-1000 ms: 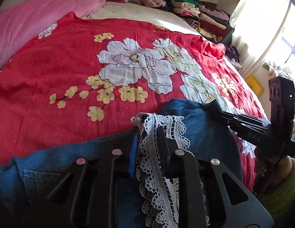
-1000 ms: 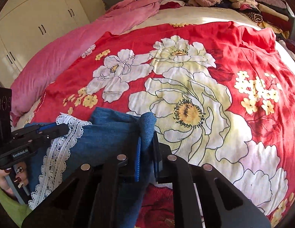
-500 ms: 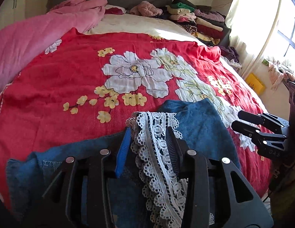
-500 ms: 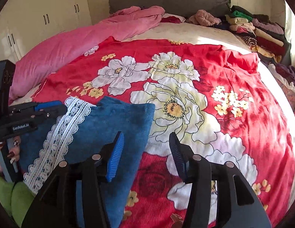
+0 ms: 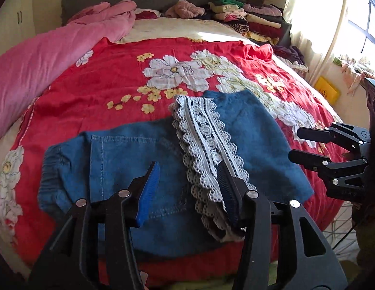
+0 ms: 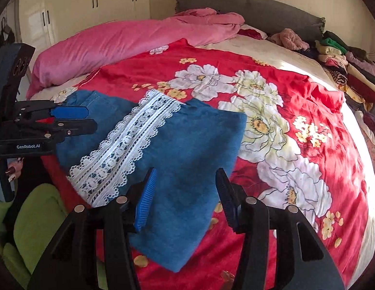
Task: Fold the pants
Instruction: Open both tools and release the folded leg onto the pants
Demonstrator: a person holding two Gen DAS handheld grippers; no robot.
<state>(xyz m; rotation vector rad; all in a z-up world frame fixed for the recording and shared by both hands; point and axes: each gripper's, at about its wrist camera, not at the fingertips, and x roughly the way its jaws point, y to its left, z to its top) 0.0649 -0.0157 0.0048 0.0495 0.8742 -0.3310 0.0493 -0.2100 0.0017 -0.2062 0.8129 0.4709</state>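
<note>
Bedroom setting: red floral bedspread (image 5: 95, 96) covers the bed and serves as my work surface. Nearest to me, my left gripper (image 5: 187, 186) stands with jaws apart, having just been opening; nothing is pinched between the pads. Its right-hand finger overlaps the lace trim (image 5: 206, 149) in the left wrist view, and I cannot tell whether it touches the lace or merely sits above it. My right gripper (image 6: 185, 193) is likewise released, its jaws having just been opening, and it hangs over the blue cloth with no fabric between the pads.

Blue denim pants (image 5: 129, 159) lie folded at the near edge of the bed, legs doubled over the seat, lace-edged hem on top and running away from me. Their near edge is cut off behind my gripper bodies in both views. A waistband and a back pocket show at the left in the left wrist view.

At the left border of the right wrist view, fingertips (image 6: 12, 170) with painted nails show below the left gripper's body; the hand itself is hidden. Green fabric (image 6: 40, 217) beneath is cropped and unidentifiable.

Farther back, a pink duvet (image 6: 129, 38) lies along the left side. Stacked clothes (image 5: 250, 19) sit at the far right by the grey headboard (image 6: 260, 12); individual garments are not distinguishable. White wardrobe doors (image 6: 95, 7) close the far wall.
</note>
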